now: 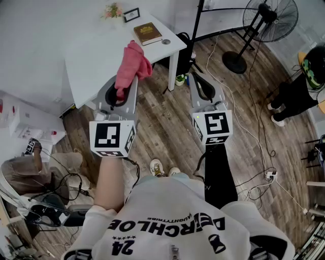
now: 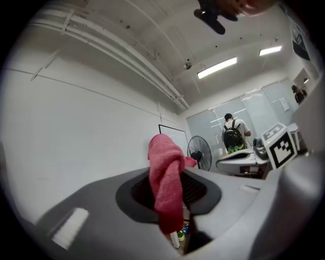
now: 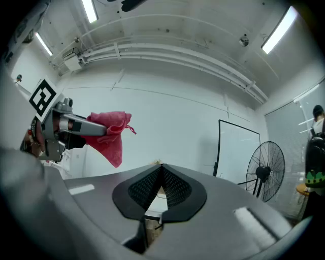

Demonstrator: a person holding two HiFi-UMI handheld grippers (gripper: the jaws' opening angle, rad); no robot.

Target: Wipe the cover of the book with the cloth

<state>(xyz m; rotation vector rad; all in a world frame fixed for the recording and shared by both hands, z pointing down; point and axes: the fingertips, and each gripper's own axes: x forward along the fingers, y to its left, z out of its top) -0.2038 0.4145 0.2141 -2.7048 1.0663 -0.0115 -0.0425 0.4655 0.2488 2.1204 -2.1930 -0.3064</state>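
Note:
A brown book (image 1: 147, 33) lies shut on the far right part of the white table (image 1: 96, 61). My left gripper (image 1: 122, 91) is shut on a pink cloth (image 1: 131, 68), which bunches above its jaws and hangs down between them. It is held short of the table's near edge, well back from the book. In the left gripper view the cloth (image 2: 166, 188) drapes over the jaw tips. My right gripper (image 1: 197, 81) is shut on nothing, over the wooden floor to the right of the table. The right gripper view shows the left gripper with the cloth (image 3: 109, 134).
A small picture frame (image 1: 131, 14), flowers (image 1: 112, 10) and a small round object (image 1: 166, 41) share the table with the book. A standing fan (image 1: 268, 20) and cables are on the floor at right, where a person (image 1: 299, 89) stands. Another person (image 1: 23, 170) sits at lower left.

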